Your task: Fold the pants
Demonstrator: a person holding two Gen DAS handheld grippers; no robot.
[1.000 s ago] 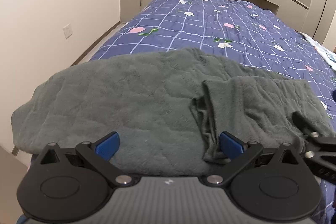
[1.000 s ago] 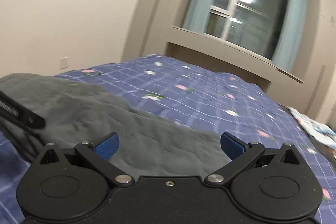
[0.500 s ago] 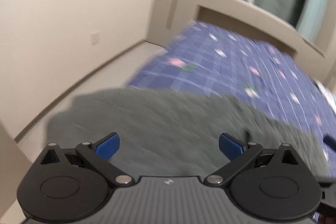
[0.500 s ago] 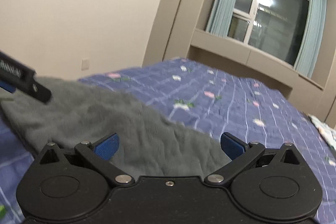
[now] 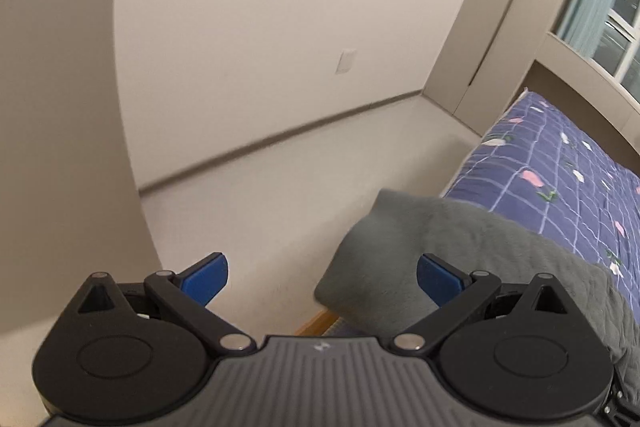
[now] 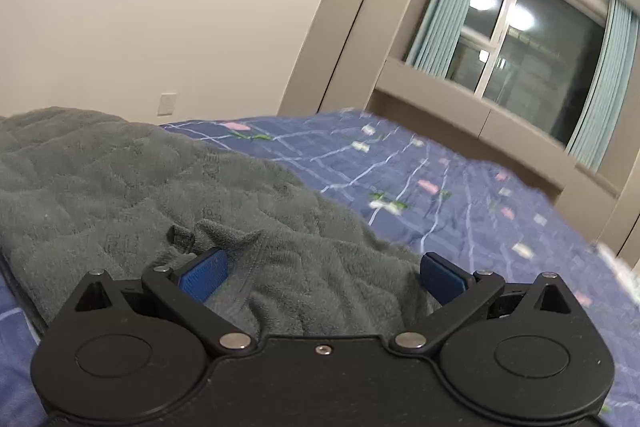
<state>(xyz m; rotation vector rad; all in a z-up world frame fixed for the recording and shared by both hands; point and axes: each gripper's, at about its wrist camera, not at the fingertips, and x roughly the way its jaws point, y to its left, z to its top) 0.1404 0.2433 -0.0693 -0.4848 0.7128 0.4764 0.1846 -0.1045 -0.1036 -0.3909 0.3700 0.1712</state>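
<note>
The grey fleece pants [image 6: 132, 187] lie across the near end of the bed, folded over with a loose flap near the middle. In the left wrist view one end of the pants [image 5: 432, 247] hangs over the bed's left corner. My left gripper [image 5: 322, 277] is open and empty, pointing past that corner toward the floor. My right gripper [image 6: 322, 273] is open and empty, just above the folded flap of the pants.
The bed has a blue checked quilt [image 6: 460, 187] with small flowers. Bare floor [image 5: 280, 187] and a beige wall [image 5: 280, 47] lie left of the bed. A window with blue curtains [image 6: 532, 43] is at the far end.
My left gripper has swung left, from over the pants to facing the floor and wall at the bed's corner. My right gripper has moved closer over the pants. Both stayed open.
</note>
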